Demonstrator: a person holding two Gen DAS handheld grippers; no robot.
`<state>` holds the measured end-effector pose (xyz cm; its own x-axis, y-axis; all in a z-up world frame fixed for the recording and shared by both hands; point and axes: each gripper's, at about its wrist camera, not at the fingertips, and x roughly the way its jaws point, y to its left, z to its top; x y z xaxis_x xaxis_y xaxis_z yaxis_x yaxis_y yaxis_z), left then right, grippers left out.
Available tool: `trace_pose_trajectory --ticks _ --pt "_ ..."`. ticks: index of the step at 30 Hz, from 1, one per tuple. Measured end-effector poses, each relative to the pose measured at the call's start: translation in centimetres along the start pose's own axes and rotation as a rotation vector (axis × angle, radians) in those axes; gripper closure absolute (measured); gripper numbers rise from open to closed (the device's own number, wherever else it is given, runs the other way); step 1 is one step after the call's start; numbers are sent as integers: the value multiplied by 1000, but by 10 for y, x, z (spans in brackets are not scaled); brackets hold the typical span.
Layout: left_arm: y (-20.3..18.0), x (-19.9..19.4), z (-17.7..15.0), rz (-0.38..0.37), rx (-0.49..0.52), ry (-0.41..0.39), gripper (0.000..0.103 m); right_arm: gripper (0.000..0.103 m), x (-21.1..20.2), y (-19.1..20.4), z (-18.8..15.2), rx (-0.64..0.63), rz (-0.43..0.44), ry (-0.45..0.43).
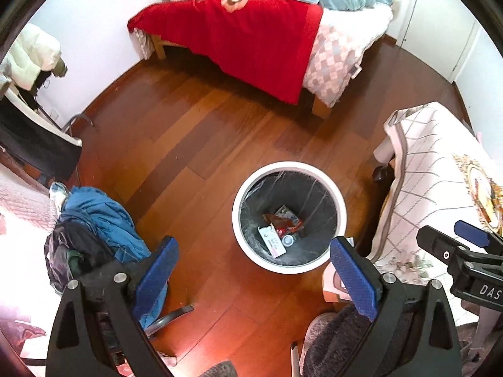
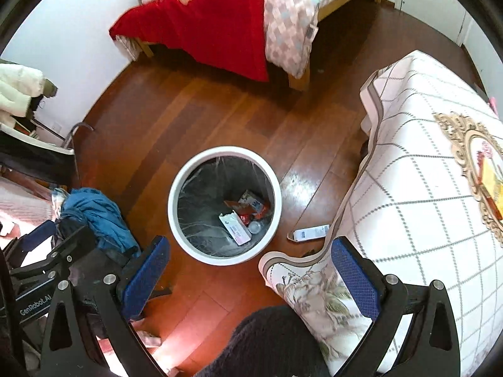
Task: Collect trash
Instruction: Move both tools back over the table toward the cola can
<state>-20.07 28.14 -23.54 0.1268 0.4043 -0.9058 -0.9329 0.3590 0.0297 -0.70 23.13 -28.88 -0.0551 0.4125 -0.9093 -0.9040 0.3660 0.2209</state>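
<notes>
Evidently, a gap between pickups is shown: both tools are held high above the wooden floor (image 2: 201,110), looking down, and nothing is carried by either. The left gripper (image 1: 251,270) is seen with its blue pads spread wide and empty; the right gripper (image 2: 248,267) is likewise spread wide and empty.

A white round bin (image 2: 174,188), lined with a clear bag, stands on the floor near the middle of both views. Several pieces of trash (image 2: 242,216) are already lying at its bottom: a flat white pack, a red wrapper, a small carton and something round, too small to be told.

One item is left outside it: a small white box (image 2: 311,232) lies on the floor just right of the bin, close to the hanging edge of the checked cover (image 2: 408,188). In the left wrist view it is hidden behind the right pad.

That box is judged to be the next target. The right gripper is the nearer one; a descent to floor level would be called for, with the pads set across the narrow sides of the box and kept clear of the cover's hem, before it is lifted over the rim
</notes>
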Motion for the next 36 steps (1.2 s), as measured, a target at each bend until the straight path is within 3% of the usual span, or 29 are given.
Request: trace_pose_trajectory --ticks 8,14,21,27,30,33,36 --pt "-38 -49 9 -32 51 -89 5 0 -69 -32 -13 105 122 -107" --pt "-122 -43 25 -116 125 -95 5 0 -114 -115 -32 285 141 -168" --pt "-299 9 35 -257 232 34 5 0 -137 -274 -67 554 -54 -171" --pt "-427 63 45 -292 273 194 5 0 -130 -430 -97 846 -218 -186" --pt "-455 88 51 -319 225 289 6 0 -115 -484 -102 941 -249 -183" --pt "-478 114 60 -364 112 392 6 17 -100 -513 -98 973 -257 -176" --pt "-495 129 69 -356 56 455 6 20 -86 -528 -88 962 -283 -181"
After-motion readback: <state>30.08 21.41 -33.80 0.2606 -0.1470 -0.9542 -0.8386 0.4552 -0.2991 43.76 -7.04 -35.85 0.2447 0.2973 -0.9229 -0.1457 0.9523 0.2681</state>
